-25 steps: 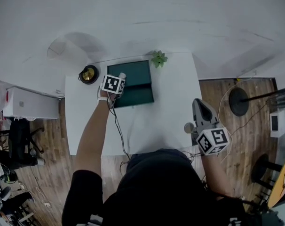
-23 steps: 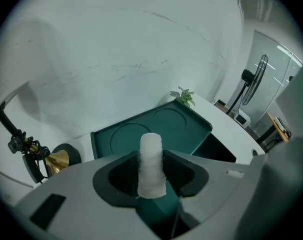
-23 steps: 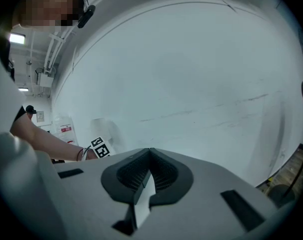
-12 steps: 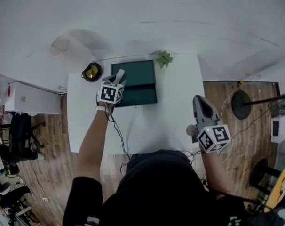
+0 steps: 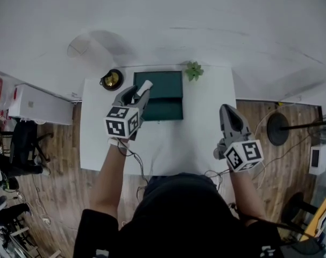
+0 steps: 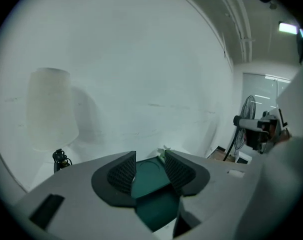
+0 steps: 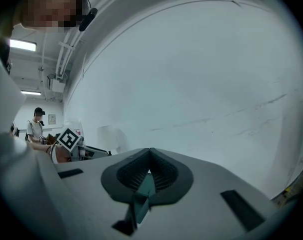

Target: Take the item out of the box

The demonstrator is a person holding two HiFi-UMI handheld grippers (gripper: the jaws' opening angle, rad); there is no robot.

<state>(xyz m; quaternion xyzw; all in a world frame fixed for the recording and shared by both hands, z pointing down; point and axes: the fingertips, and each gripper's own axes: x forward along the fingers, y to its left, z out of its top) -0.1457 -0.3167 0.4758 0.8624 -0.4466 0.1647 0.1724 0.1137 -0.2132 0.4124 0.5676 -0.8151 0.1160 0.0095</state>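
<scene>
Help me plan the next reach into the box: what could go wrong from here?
The left tool hangs over the green box, its jaws just closing partway with nothing between them, so the item is apparently not out yet. On a descent, it could knock the small plant or the black-and-gold object at the box's far corners.

No words, brands or numbers can be read anywhere. The only signs are black-and-white square patterns, not letters, on the marker cube [image 5: 122, 121] of the left gripper [image 5: 141, 90] and on that of the right gripper [image 5: 228, 109]. A small framed notice [image 7: 51, 119] on the far wall may carry print, but it is too small to tell.
</scene>
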